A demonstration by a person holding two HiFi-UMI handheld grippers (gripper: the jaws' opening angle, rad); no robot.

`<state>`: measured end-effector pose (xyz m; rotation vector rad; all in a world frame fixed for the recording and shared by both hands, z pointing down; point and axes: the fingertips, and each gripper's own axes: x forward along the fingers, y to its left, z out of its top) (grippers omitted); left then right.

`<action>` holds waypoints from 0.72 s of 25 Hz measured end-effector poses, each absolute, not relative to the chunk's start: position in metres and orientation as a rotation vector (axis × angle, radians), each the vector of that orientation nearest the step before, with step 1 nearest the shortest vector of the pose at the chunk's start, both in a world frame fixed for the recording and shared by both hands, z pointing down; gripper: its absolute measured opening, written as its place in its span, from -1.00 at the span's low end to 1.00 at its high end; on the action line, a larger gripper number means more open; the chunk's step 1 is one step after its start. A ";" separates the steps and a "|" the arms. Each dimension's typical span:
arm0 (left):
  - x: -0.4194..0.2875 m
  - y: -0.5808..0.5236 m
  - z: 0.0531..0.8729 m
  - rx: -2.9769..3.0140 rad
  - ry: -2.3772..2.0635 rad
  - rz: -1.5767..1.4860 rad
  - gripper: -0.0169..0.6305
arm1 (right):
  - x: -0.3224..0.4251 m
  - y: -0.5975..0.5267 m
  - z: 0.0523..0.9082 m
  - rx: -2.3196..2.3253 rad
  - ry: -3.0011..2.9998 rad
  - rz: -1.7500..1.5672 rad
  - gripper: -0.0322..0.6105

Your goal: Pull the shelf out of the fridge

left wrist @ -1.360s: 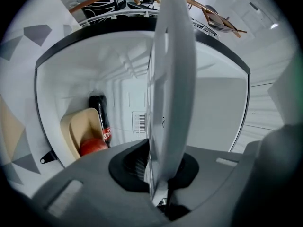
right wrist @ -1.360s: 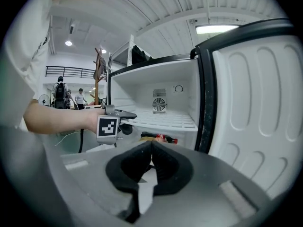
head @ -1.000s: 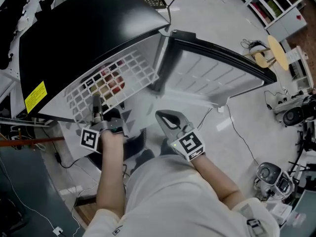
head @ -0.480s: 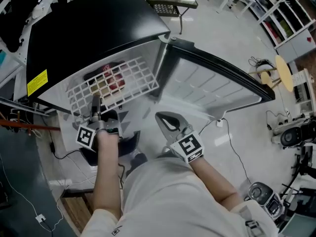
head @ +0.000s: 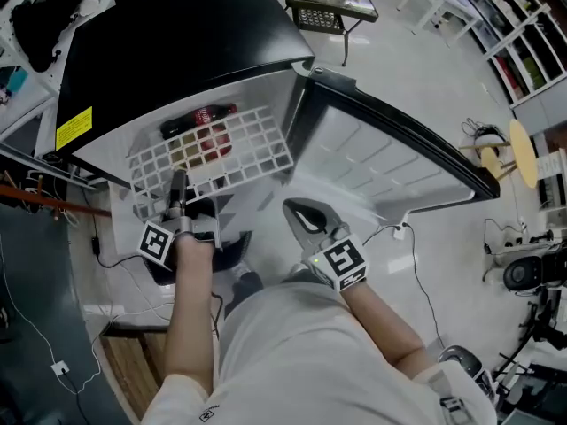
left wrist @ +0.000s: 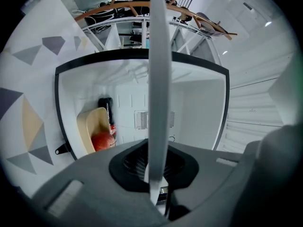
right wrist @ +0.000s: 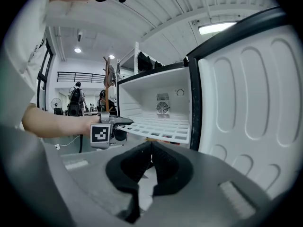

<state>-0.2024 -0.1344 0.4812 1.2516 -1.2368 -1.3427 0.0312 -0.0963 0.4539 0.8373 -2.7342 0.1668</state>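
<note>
Left gripper [head: 177,189] clamped on front edge of white wire shelf [head: 221,153]; shelf partly out of black fridge [head: 168,42]. Right gripper [head: 301,212] jaws together, empty, clear of shelf. Head view: shelf flat as grid. Left gripper view: shelf edge-on, tan bowl [left wrist: 90,124] with red fruit [left wrist: 101,140] inside fridge.

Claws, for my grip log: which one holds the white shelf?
The left claw, shut on the front edge of the shelf. The right claw is shut on nothing, clear of it.

Lab/workshop: fridge [head: 177,51] on open floor w/ loose cables [head: 478,133], white racks [head: 523,7], camera gear [head: 523,273].
</note>
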 end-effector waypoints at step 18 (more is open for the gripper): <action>-0.174 -0.065 0.518 1.144 -1.204 -1.360 -0.86 | 0.046 -0.081 0.456 0.805 -2.777 0.193 -0.89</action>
